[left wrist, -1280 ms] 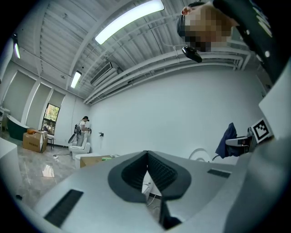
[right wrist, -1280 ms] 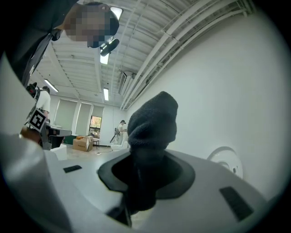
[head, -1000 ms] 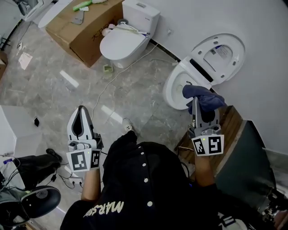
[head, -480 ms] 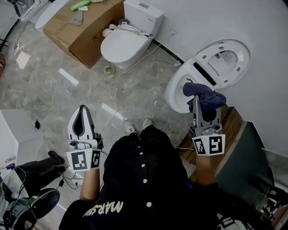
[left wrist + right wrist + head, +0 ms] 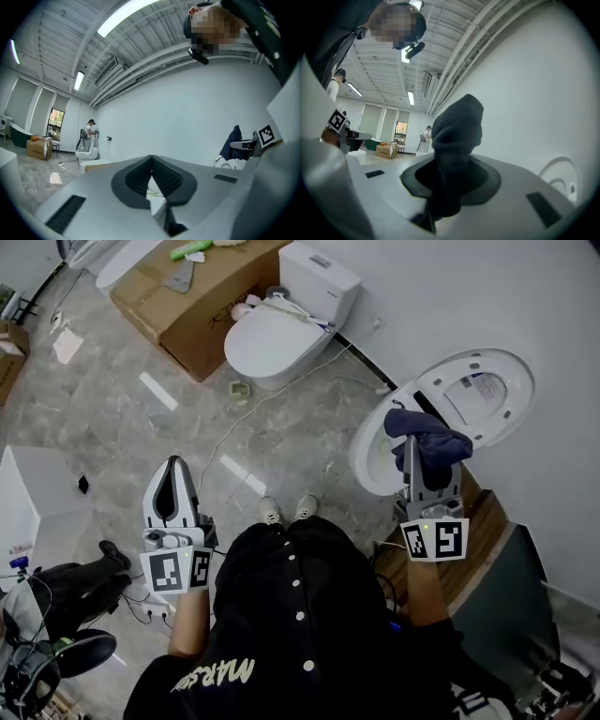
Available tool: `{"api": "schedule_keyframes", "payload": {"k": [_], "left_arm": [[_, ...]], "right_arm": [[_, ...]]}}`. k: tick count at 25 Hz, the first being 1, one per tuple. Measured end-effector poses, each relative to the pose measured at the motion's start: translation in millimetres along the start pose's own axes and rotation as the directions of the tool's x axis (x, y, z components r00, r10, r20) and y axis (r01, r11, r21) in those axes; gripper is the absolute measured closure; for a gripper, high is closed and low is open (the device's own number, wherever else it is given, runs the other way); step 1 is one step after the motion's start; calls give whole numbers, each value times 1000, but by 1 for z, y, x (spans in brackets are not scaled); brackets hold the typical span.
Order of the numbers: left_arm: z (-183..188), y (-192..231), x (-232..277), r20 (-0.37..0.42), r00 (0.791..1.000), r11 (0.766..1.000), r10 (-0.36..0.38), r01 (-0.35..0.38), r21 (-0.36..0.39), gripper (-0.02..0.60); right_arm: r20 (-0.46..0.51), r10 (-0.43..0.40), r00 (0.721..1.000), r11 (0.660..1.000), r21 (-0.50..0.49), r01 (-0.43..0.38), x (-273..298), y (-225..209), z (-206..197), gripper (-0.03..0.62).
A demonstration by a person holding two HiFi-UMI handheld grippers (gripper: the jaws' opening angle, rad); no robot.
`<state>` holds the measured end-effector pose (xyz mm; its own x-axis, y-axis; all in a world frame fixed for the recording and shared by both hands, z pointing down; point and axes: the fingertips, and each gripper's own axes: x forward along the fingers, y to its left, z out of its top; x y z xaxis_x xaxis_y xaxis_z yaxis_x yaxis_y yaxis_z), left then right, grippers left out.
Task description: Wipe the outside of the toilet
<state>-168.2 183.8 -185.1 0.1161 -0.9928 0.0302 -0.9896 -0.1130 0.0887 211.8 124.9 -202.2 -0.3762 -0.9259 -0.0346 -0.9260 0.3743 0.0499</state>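
Cardboard box (image 5: 211,320) at 11 o'clock; 2nd toilet (image 5: 272,338), lid shut, just beside at 12. White box (image 5: 37,493) at 9 o'clock on grey marble floor (image 5: 112,427).

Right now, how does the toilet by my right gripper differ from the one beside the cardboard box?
Near toilet has its lid raised; far toilet has its lid shut. Far toilet has a boxy tank; near toilet shows none. Right gripper, shut on a dark blue cloth, is at the near toilet only. Both are white, along one wall.
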Motion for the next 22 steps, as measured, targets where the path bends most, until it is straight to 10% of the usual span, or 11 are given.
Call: {"api": "schedule_keyframes", "payload": {"k": [22], "left_arm": [[-19, -38, 58, -54, 997, 998, 54, -52, 44, 572]], "right_arm": [[-20, 185, 983, 982, 43, -184, 102, -25, -72, 485]]}}
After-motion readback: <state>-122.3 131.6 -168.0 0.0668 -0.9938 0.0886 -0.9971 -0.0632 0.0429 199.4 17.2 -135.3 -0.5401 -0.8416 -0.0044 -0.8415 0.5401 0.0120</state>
